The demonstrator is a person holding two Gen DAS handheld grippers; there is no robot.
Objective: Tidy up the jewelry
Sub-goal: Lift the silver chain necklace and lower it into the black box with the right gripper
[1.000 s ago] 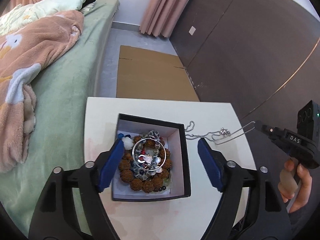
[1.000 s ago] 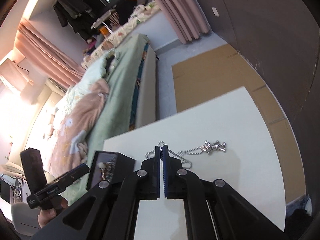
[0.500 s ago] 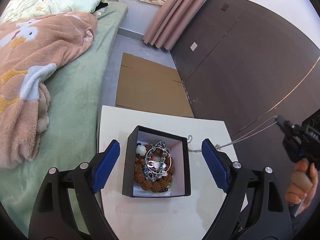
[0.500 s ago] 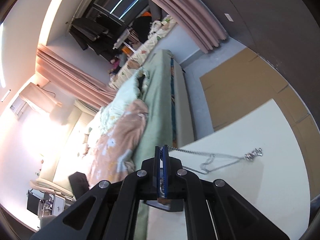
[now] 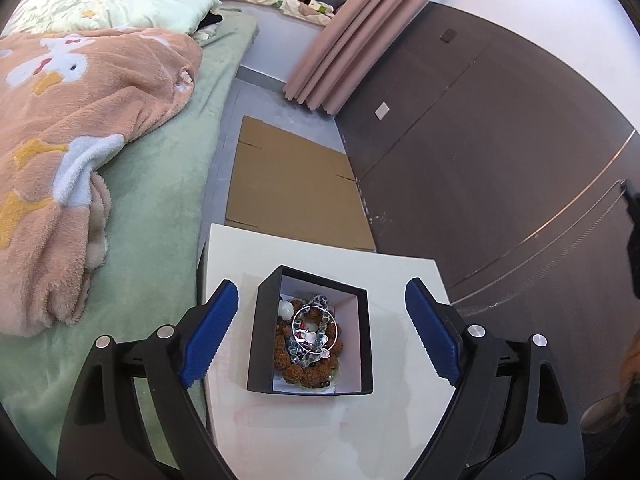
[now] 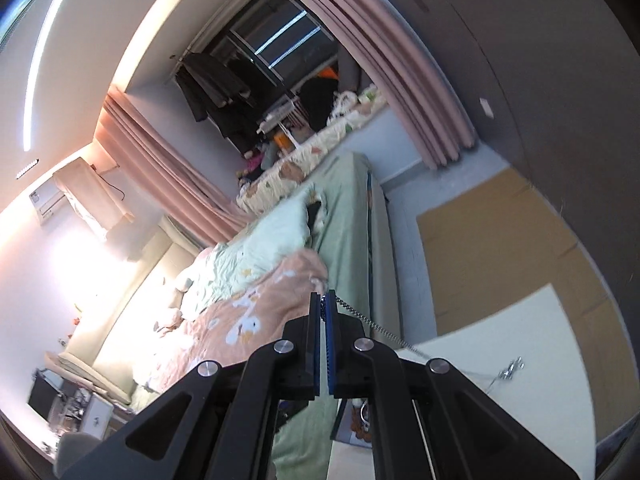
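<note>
Right gripper (image 6: 323, 300) clamped on thin silver chain (image 6: 370, 323), taut, small pendant (image 6: 510, 370) dangling over tabletop (image 6: 532, 360). Left gripper (image 5: 320, 318) wide apart above black box (image 5: 264, 336) of beads (image 5: 290, 362).

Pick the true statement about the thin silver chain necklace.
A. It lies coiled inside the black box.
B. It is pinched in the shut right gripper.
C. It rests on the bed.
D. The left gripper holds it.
B: the thin silver chain necklace runs out from between the closed blue pads of the right gripper.
</note>
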